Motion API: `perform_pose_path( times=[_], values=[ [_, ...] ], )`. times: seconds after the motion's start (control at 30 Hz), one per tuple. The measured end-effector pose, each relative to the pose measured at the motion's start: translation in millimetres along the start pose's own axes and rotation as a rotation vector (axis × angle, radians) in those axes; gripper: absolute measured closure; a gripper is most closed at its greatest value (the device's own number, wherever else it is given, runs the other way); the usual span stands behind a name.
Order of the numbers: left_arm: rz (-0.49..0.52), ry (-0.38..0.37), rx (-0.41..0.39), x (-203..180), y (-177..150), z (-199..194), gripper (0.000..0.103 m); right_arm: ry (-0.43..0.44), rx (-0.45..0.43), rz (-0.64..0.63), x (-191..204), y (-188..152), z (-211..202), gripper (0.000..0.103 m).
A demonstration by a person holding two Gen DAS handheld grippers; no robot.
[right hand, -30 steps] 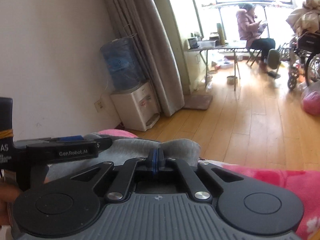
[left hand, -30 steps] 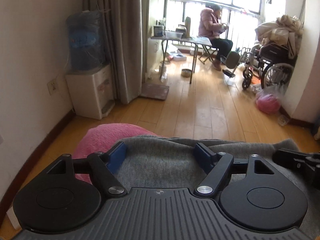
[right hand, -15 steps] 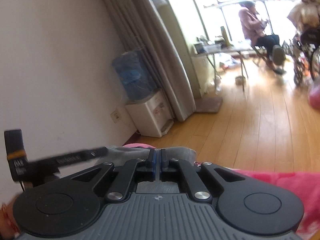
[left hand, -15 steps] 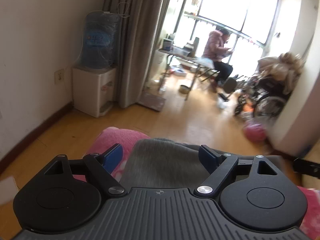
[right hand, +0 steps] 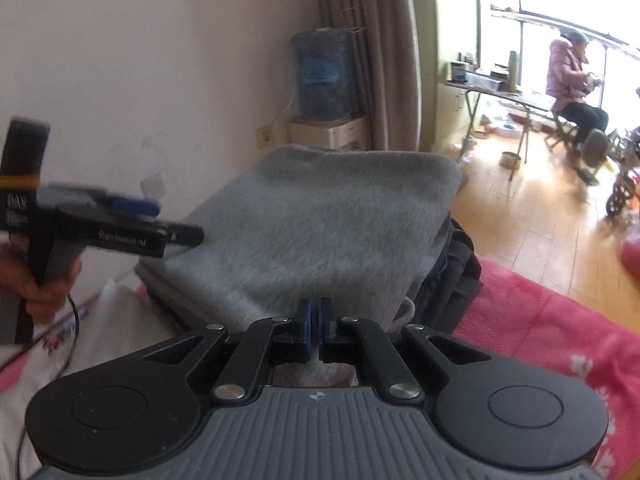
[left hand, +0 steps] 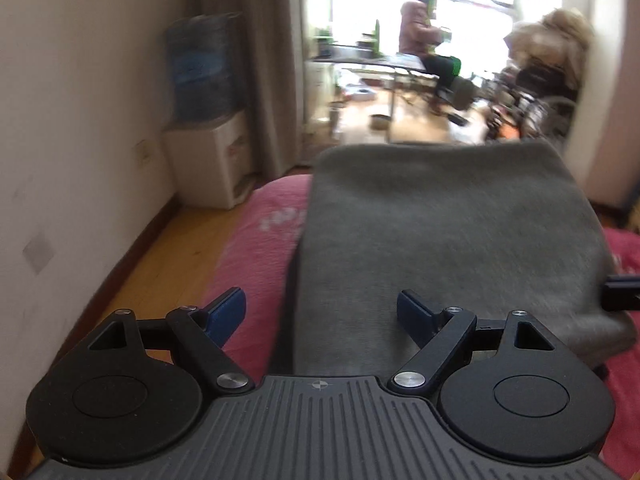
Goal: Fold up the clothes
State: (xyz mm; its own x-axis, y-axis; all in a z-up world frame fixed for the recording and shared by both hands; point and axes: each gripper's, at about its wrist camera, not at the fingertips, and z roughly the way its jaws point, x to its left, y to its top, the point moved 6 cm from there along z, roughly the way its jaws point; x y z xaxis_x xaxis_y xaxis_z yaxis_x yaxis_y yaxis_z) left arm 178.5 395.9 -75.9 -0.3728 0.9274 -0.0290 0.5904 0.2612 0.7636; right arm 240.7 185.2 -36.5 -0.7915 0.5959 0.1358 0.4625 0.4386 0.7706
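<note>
On pink blanket [left hand: 256,236] — grey garment [left hand: 448,232], folded flat, smooth — edge in right gripper [right hand: 315,316].

A folded garment [left hand: 448,240] is laid on a blanket [left hand: 256,240], which extends to its left and right. The left gripper [left hand: 322,312] is positioned at the garment's near left edge, one finger over the blanket and the other over the cloth. The right gripper [right hand: 316,320] is placed at the near edge of the garment, with a dark bag [right hand: 452,280] just to the right of it. Far left, a water dispenser [right hand: 324,92] is set against the wall, beside a curtain [right hand: 372,40]. Far right, a seated person [right hand: 568,80] is found at a table [right hand: 492,94].
</note>
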Motion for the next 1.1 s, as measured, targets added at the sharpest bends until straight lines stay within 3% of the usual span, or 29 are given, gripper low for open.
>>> perform_pose_path(
  times=[0.13, 0.2, 0.37, 0.43, 0.5, 0.63, 0.8, 0.93, 1.1],
  values=[
    [-0.036, -0.039, -0.046, -1, 9, -53, 0.019, 0.011, 0.011, -0.035, 5, -1, -37, 0.098],
    [-0.011, -0.057, -0.075, -8, 13, -90, 0.019, 0.025, 0.04, -0.059, 7, -9, -64, 0.076],
    [0.009, -0.107, -0.101, -20, 27, -202, 0.019, 0.091, 0.071, -0.03, 18, -29, -142, 0.075],
    [-0.015, -0.119, -0.115, -18, 37, -249, 0.013, 0.122, 0.075, -0.006, 24, -36, -174, 0.073],
    [-0.053, -0.098, -0.114, -17, 45, -282, 0.005, 0.171, 0.043, 0.063, 32, -38, -203, 0.056],
    [-0.141, -0.058, -0.096, -22, 41, -318, 0.001, 0.224, 0.042, 0.169, 50, -52, -236, 0.041],
    [-0.209, -0.058, -0.04, -53, -6, -307, 0.0, 0.085, 0.188, 0.154, 62, -84, -244, 0.038],
    [-0.181, -0.038, 0.005, -93, -48, -291, 0.0, -0.059, 0.16, 0.172, 57, -102, -259, 0.03],
    [-0.159, -0.026, -0.014, -131, -72, -288, 0.0, -0.237, 0.127, 0.194, 49, -123, -278, 0.025]
  ],
)
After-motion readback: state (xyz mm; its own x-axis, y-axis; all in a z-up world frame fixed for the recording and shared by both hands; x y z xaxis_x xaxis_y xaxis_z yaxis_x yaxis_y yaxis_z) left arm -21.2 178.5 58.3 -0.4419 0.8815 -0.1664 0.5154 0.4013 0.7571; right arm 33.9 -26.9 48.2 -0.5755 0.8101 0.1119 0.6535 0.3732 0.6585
